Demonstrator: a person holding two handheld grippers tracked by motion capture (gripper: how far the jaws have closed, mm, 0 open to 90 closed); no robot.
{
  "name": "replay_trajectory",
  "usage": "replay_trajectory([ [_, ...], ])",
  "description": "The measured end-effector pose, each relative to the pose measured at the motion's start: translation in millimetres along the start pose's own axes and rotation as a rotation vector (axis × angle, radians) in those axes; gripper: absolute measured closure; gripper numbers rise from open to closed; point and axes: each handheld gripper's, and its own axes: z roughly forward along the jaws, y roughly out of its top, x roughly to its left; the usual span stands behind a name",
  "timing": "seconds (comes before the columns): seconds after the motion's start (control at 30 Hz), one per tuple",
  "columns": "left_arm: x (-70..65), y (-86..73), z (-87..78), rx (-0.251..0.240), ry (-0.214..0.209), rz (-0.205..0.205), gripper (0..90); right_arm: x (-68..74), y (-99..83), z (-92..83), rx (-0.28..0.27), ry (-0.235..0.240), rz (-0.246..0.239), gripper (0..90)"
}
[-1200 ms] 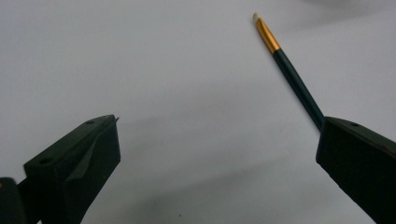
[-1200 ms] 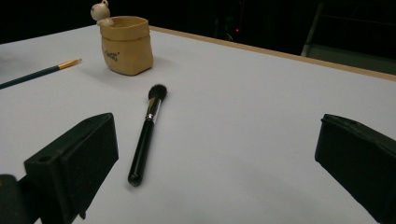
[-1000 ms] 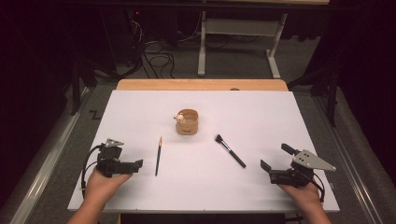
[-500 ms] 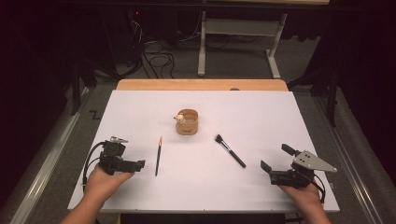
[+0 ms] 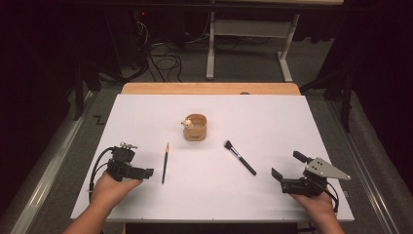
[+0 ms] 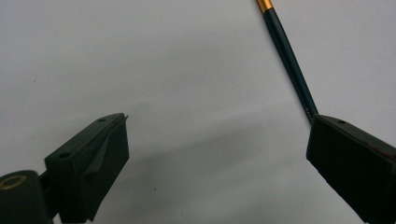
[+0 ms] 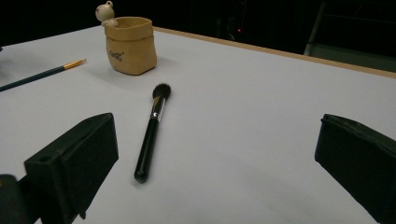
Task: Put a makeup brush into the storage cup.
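Note:
A thin dark-green paintbrush with a gold ferrule point(image 5: 165, 163) point(image 6: 289, 60) point(image 7: 42, 73) lies on the white table point(image 5: 272, 117), left of centre. My left gripper point(image 5: 147, 171) point(image 6: 219, 123) rests just left of it, open, and its right jaw covers the handle's near end. A black makeup brush point(image 5: 240, 157) point(image 7: 152, 133) lies right of centre, bristles pointing away. Near the front right edge, my right gripper point(image 5: 286, 165) point(image 7: 215, 140) is open wide and faces that brush from a short distance. Nothing sits between either pair of jaws.
A tan pouch-shaped holder with a small bear figure on its rim point(image 5: 196, 128) point(image 7: 130, 44) stands at the table's middle. A wooden strip point(image 5: 209, 88) borders the far edge. Beyond it are a dark floor, cables and a desk frame point(image 5: 246, 53).
My left gripper has shifted slightly toward the thin paintbrush. The right gripper and the objects on the table have stayed where they were.

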Motion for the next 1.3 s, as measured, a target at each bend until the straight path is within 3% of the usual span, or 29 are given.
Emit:
replay_trajectory([
  [0.33,-3.8,2.6,1.3,0.046,0.000,-0.006,8.6,-1.0,0.6,-2.0,-0.008,-0.005,0.004,0.3],
  [0.4,-5.7,3.7,1.9,0.070,0.011,0.014,8.7,-1.4,0.5,-2.0,-0.011,-0.006,0.004,0.3],
  [0.53,-8.1,5.8,2.2,0.098,0.006,0.015,8.9,-2.3,0.5,-1.7,-0.010,-0.003,0.006,0.3],
  [0.73,-13.3,13.4,0.0,0.108,-0.007,-0.015,15.1,-0.7,1.1,-2.5,-0.013,-0.005,0.008,0.6],
  [0.83,-16.9,17.6,0.1,0.118,-0.006,-0.014,16.1,-0.3,1.5,-2.5,-0.014,0.000,0.004,0.6],
  [0.97,-24.0,23.4,1.6,0.133,0.018,0.019,16.0,0.0,1.4,-2.2,-0.013,0.002,0.004,0.7],
  [1.3,-32.4,36.4,6.9,0.152,-0.007,-0.012,19.5,1.1,1.6,-2.2,-0.013,0.006,0.005,0.8],
])
